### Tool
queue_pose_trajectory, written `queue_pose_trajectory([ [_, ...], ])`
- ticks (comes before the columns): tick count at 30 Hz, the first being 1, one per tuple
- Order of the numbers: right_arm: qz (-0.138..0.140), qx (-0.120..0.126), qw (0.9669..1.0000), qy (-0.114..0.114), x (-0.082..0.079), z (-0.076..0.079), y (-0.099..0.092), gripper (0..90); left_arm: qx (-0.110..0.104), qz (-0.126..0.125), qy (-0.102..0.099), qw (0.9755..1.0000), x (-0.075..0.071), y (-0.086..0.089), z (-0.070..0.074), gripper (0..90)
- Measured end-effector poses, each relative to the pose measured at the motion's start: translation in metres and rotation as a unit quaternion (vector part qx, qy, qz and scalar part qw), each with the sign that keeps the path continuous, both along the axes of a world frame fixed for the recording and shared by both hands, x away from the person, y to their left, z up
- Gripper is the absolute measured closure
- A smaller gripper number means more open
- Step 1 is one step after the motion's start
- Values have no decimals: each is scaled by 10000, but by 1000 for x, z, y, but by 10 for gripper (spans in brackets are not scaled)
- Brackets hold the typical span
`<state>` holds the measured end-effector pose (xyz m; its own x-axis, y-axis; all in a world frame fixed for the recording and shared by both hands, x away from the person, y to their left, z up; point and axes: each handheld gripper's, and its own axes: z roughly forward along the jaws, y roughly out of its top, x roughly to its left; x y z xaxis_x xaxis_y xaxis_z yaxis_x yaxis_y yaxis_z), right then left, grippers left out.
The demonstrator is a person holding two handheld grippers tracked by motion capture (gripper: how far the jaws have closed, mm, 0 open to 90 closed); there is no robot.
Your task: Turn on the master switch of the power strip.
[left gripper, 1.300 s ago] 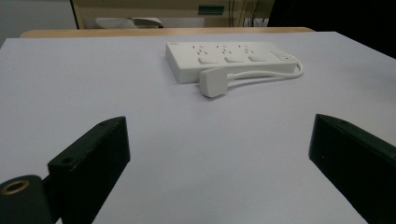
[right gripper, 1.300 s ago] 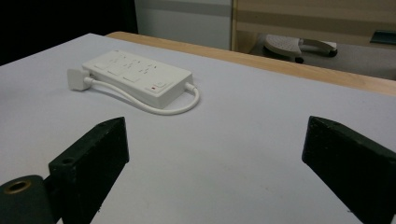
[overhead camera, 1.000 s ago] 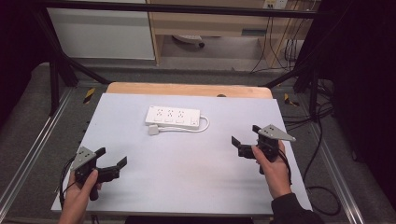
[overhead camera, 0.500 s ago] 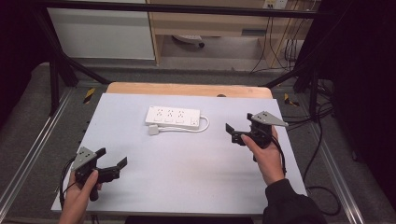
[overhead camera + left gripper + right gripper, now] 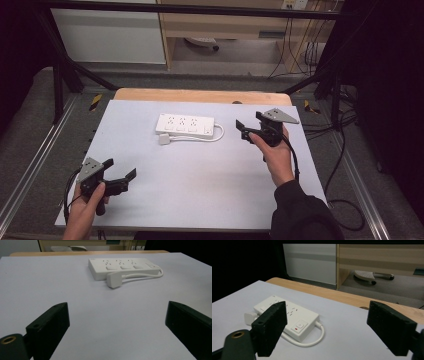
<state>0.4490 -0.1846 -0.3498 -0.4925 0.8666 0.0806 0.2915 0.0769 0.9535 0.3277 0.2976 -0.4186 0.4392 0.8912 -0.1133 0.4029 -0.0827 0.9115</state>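
Power strip (image 5: 185, 125) lies on the white table (image 5: 200, 185) toward its far edge, just left of the right gripper (image 5: 250, 131), whose jaws stand apart and empty. Its plug (image 5: 164, 139) rests against its near side, cord looped. Left gripper (image 5: 121, 176), jaws also apart, sits well away at the near left corner.

A power strip (image 5: 185, 125) lies on the table (image 5: 200, 185), toward its far edge. The plug (image 5: 165, 139) lies just in front of the strip's left end. The right tongs (image 5: 248, 130) are right of the strip, the left tongs (image 5: 120, 172) well in front, leftward.
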Motion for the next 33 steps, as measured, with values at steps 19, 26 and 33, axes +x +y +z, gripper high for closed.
queue_pose_trajectory([
  [19,-101,-154,9998,-59,33,-4,19,581,33,-7,-35,10000,0,0,0,55],
  [26,-95,-116,9998,-113,42,-10,25,727,46,-14,-38,10000,0,1,0,55],
  [33,-106,-95,9998,-164,50,-14,31,830,54,-32,-46,10000,0,1,0,55],
])
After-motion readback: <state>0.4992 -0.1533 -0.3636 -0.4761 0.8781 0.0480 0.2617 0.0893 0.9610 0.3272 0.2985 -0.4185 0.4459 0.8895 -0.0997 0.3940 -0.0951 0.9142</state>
